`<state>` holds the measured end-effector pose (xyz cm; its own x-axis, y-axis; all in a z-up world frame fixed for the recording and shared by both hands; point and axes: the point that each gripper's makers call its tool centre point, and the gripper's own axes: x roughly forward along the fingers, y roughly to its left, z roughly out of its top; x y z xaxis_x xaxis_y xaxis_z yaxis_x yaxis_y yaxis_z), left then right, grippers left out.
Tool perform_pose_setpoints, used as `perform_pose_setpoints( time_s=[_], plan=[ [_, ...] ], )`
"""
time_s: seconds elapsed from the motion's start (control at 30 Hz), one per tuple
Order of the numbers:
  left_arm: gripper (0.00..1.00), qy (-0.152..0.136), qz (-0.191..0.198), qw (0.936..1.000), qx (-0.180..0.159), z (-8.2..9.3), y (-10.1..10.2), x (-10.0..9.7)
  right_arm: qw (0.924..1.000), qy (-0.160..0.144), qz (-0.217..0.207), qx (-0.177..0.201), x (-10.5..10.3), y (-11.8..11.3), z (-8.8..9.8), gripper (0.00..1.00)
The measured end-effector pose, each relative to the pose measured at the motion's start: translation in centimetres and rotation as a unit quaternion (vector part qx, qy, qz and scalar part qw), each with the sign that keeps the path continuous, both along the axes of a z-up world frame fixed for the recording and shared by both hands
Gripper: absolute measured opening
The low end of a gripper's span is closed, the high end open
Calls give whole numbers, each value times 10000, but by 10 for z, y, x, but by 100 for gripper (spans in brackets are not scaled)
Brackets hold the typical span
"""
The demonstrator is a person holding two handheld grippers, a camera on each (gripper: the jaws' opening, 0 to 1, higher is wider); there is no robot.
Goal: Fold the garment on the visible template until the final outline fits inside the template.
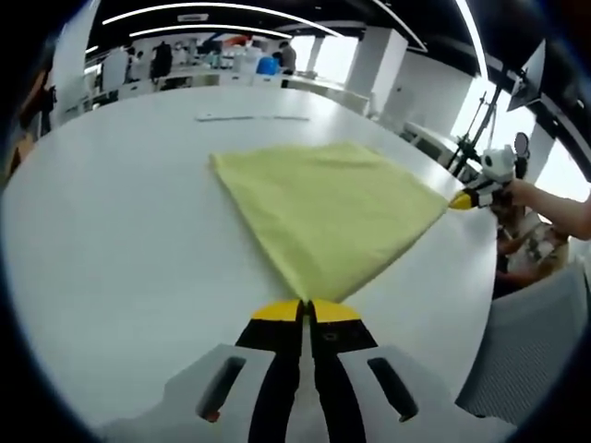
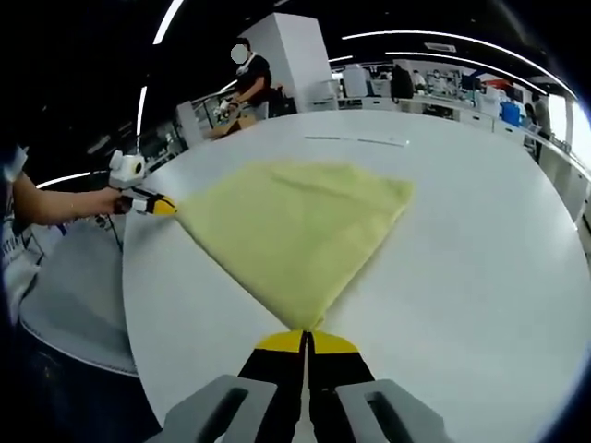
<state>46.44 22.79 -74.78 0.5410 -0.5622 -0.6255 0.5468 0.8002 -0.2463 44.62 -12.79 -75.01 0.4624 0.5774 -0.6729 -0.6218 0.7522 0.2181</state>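
Garment (image 1: 328, 212): a yellow cloth, laid flat on the table, pulled out to points at two corners. It is seen again in the right gripper view (image 2: 295, 235). Faint creases are noted across its upper part.

Table (image 1: 111, 240): white, broad, with a rounded edge; the garment is spread near its middle. A bare stretch of it is shown on all sides of the garment (image 2: 480, 249).

Left gripper (image 1: 306, 309): yellow-tipped black jaws pressed together, clamped on the garment's corner nearest that view. It is also seen from the right gripper view (image 2: 164, 207), held in a hand at the garment's left point, by the table's edge.

Right gripper (image 2: 306, 338): yellow-tipped jaws closed tight on the garment's corner nearest that view. In the left gripper view it is met at the garment's right point (image 1: 462, 199), held in a hand at the table's edge.

Strip (image 1: 251, 117): a thin pale line lying on the table beyond the garment's far edge, apart from it; what it is cannot be told. It is also marked in the right gripper view (image 2: 358, 140).

Person (image 2: 247, 78): standing beyond the table, well apart from the garment.

Benches (image 1: 199, 55): cluttered, set far behind the table.
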Motion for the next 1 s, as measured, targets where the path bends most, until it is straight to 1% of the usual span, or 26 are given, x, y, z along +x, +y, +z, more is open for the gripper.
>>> perform_pose_setpoints(
  time_s=[1.0],
  plan=[
    [0,31,-59,10000,13,-3,-3,-21,10000,60,-25,10,-20,-3,-3,0]
  ],
)
